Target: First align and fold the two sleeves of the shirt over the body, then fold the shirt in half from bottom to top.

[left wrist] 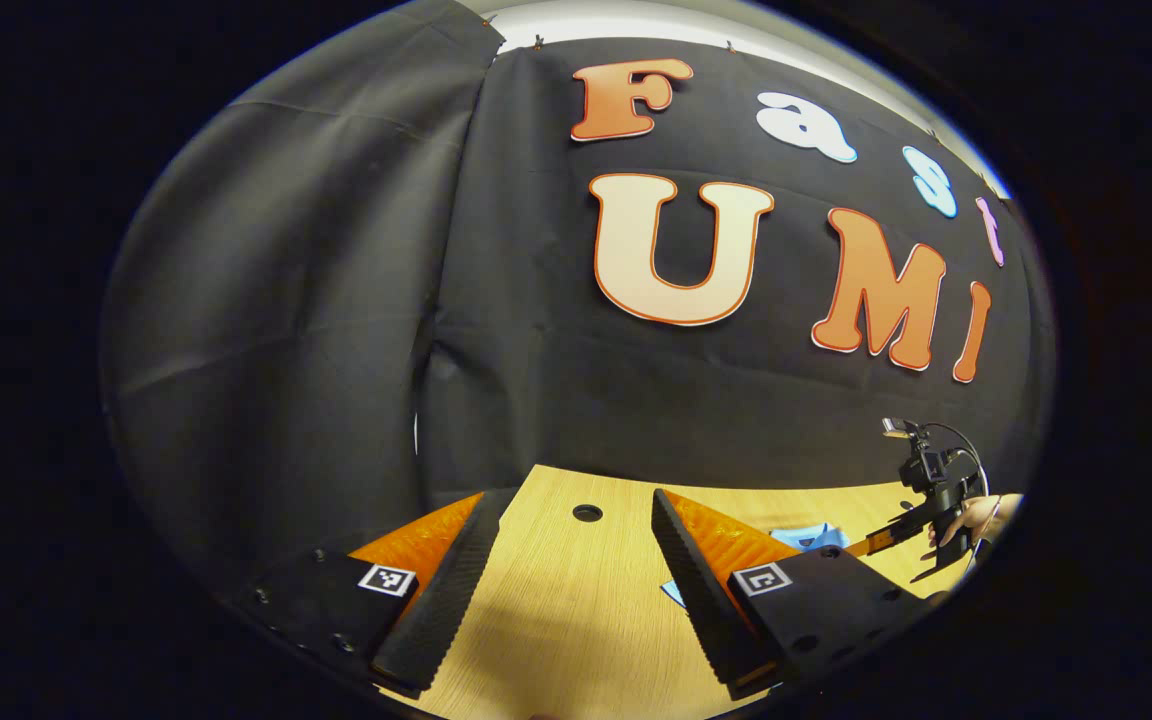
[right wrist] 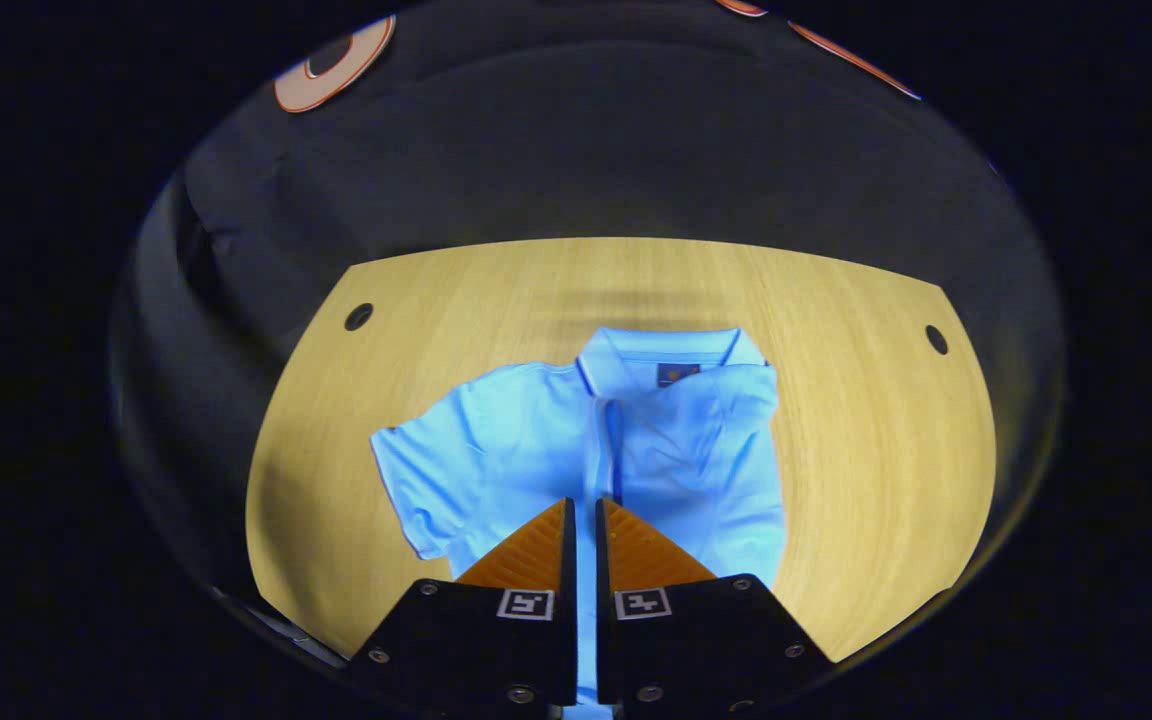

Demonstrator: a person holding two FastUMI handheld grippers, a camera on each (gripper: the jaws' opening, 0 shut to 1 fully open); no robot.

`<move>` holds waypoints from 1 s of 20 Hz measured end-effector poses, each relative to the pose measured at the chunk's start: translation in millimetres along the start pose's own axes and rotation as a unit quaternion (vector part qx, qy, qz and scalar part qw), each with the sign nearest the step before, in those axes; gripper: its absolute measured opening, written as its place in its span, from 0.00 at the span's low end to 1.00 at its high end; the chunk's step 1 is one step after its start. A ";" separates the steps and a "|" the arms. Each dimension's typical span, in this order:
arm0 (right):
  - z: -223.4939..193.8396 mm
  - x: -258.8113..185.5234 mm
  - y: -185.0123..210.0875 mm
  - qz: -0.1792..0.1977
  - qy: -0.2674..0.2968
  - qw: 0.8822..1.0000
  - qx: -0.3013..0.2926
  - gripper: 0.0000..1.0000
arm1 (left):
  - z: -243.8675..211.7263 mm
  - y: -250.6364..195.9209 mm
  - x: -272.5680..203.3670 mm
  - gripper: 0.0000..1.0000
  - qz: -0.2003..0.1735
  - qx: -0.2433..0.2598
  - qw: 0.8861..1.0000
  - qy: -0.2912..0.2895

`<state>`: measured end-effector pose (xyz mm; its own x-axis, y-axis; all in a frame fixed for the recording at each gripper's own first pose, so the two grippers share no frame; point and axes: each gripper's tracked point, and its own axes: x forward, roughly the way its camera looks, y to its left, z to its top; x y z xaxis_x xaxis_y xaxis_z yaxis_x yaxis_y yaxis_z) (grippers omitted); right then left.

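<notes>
Wooden table [right wrist: 866, 450] bears a blue shirt [right wrist: 536, 440]; left hand-held gripper [left wrist: 576, 560] gapes wide, right hand-held gripper [right wrist: 584, 520] nearly closed, empty.

light: even overhead | focus: sharp ctr | edges: fisheye warp, dark rim

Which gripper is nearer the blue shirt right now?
Right. The right gripper hangs directly over the blue shirt, jaws nearly closed. The left gripper is off to the side above bare table, jaws wide apart.
</notes>
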<state>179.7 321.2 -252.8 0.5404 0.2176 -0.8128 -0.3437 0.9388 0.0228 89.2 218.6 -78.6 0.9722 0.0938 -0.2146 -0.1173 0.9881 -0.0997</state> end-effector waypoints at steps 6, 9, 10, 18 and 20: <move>11.1 -23.3 6.5 0.037 -0.036 0.998 0.033 0.88 | -6.8 -29.1 7.8 0.99 -0.002 0.007 1.000 0.020; 20.4 -46.1 -16.3 0.029 -0.070 0.996 0.044 0.99 | -33.4 -51.1 19.2 0.99 0.001 0.003 0.997 0.073; 23.7 -54.8 -26.0 0.023 -0.084 0.995 0.048 0.99 | -44.6 -61.7 23.3 1.00 -0.001 0.004 0.996 0.092; 5.0 -112.5 -100.9 0.024 -0.119 0.989 0.080 0.99 | -138.8 -138.2 82.3 1.00 -0.027 -0.018 0.969 0.245; -13.3 -118.5 -121.8 0.034 -0.106 0.988 0.110 0.99 | -158.9 -141.8 95.7 1.00 -0.006 -0.008 0.959 0.282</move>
<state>147.3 177.5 -166.9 0.6791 0.3105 -0.6651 -0.2212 0.9506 0.2179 166.7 68.1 -239.4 0.7101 -0.0022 -0.7041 -0.1153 0.9861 -0.1194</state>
